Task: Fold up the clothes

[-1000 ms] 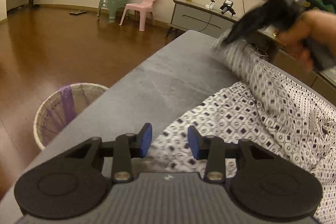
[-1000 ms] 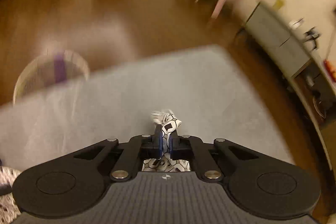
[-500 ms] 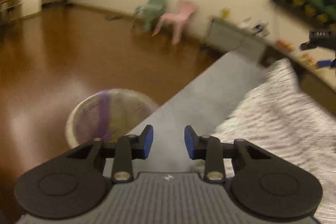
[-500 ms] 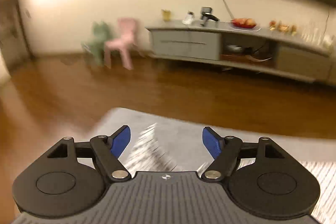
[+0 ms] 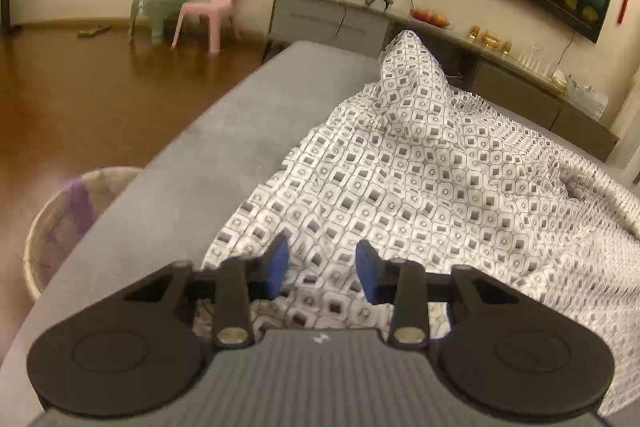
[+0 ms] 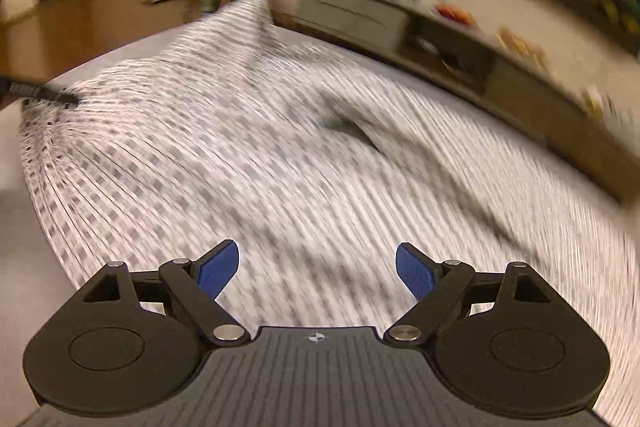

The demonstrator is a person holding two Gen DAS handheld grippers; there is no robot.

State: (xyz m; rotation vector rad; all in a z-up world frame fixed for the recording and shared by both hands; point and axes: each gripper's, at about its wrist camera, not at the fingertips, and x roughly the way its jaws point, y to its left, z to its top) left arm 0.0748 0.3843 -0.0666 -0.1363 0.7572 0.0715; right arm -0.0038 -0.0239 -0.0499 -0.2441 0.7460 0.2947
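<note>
Right gripper (image 6: 318, 271) has released the patterned garment (image 5: 420, 179), fingers opening and empty; left gripper (image 5: 322, 275) closing over its near hem, not yet gripping, so spreading continues on the table (image 5: 224, 155).

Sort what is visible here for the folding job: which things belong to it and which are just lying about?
Part of the job:
patterned garment
grey surface under it
left claw, closing over the cloth
right claw, opening above it

Lying about:
basket
green chair
pink chair
sideboard
</note>
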